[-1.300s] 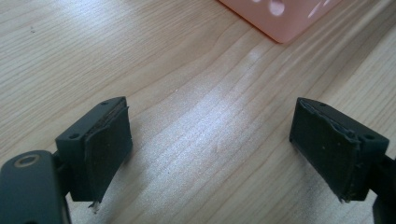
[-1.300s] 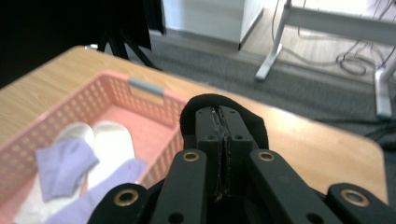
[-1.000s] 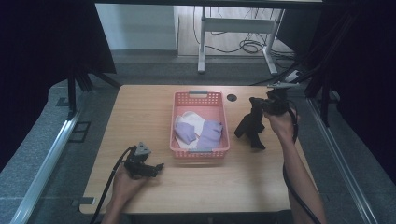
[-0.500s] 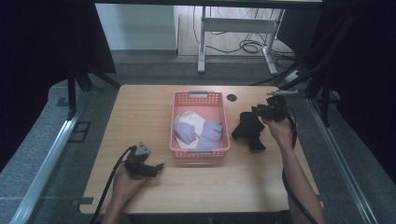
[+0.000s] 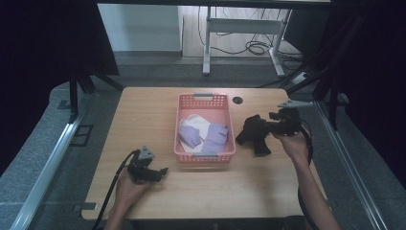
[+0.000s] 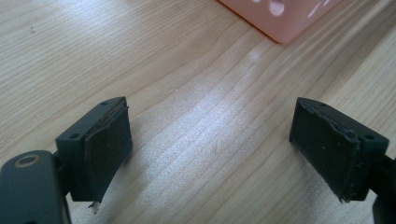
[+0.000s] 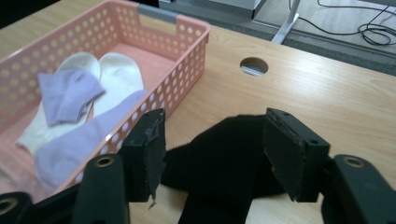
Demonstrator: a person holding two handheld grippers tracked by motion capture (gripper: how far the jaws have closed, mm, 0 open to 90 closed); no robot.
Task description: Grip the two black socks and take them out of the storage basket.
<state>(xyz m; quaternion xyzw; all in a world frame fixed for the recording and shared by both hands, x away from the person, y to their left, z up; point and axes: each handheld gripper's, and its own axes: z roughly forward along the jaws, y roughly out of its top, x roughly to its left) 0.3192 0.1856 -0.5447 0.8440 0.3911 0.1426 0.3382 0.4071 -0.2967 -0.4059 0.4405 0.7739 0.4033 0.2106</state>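
A pink basket (image 5: 203, 98) stands mid-table and holds white socks (image 5: 196, 122) and purple socks (image 5: 215, 136). Just right of it a black sock (image 5: 253, 132) lies bunched on the wood. My right gripper (image 5: 270, 128) sits at its right side. In the right gripper view the right gripper (image 7: 215, 121) is open, jaws apart over the black sock (image 7: 219, 158), with the basket (image 7: 177, 21) to their left. My left gripper (image 5: 160, 172) rests near the front left, open over bare wood. In its own view, the left gripper (image 6: 210, 126) has nothing between its jaws.
A round cable hole (image 5: 237, 100) lies in the tabletop behind the black sock. A corner of the basket (image 6: 280, 18) shows ahead of the left jaws. Table legs and cables (image 5: 249, 45) stand on the floor beyond the far edge.
My right gripper has come down and slightly right with the black sock, which hung above the table before and now lies on it. The left gripper has stayed put.
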